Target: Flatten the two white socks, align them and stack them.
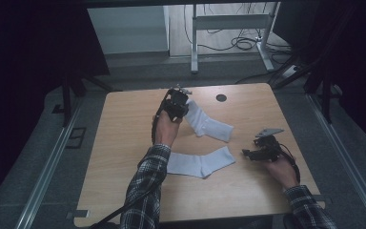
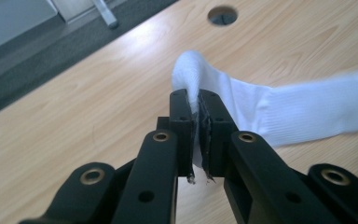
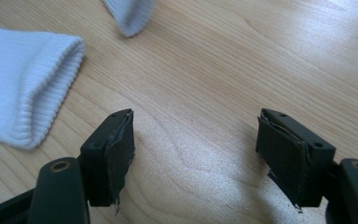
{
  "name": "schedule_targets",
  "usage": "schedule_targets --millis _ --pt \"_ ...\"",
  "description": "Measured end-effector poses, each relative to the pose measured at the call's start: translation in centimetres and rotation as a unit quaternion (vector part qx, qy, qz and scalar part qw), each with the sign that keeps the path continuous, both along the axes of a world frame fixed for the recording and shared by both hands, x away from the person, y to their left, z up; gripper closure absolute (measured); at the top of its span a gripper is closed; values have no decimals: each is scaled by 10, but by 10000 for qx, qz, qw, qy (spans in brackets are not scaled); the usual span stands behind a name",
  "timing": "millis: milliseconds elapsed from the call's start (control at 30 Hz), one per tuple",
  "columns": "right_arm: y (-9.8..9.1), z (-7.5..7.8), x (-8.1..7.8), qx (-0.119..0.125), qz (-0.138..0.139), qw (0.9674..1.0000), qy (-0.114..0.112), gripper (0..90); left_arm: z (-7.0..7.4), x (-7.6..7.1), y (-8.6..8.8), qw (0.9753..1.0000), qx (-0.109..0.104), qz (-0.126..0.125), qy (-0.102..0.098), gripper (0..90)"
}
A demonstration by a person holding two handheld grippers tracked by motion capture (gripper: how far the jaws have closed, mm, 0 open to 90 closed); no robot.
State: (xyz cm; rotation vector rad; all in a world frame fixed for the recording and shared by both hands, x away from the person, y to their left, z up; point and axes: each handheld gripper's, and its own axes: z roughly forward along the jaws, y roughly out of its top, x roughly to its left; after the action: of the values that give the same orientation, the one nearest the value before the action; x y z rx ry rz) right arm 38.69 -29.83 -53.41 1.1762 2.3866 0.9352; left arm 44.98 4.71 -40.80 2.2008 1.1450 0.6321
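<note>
**A:** What's the setting?

**B:** A pale wooden table (image 1: 124, 143) on grey carpet, with desk legs and cables behind it. My left gripper (image 2: 198, 105) is clamped on the toe end of a white ribbed cotton sock (image 2: 279, 109), whose cuff trails onto the wood. My right gripper (image 3: 196, 149) hovers low with its jaws apart, holding nothing.

**A:** Any risks?

**B:** The pinch takes only a thin fold, so I reckon a quick pull could slip it free, or the trailing cuff could drag.

**A:** Anything in the way?

**B:** A second white sock (image 1: 201, 163) lies flat nearer me, just beside the first sock's cuff. A round cable hole (image 1: 221, 98) sits beyond, well clear.
</note>
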Motion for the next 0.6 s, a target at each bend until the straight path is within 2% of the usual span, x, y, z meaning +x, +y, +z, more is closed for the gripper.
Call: schedule_targets --millis 200,233,267,600 --pt "0 0 0 -4 -1 10000 -10 279 -21 -2 22 9997 -2 166 160 842" --pt "0 0 0 -5 -2 10000 -9 278 -21 -2 22 9997 -2 166 160 839" --pt "0 0 0 -5 -6 10000 -7 278 -28 -4 29 9996 -2 196 220 837" --pt "1 0 0 -4 -27 10000 -4 279 -73 -12 62 9975 -116 361 598 818"
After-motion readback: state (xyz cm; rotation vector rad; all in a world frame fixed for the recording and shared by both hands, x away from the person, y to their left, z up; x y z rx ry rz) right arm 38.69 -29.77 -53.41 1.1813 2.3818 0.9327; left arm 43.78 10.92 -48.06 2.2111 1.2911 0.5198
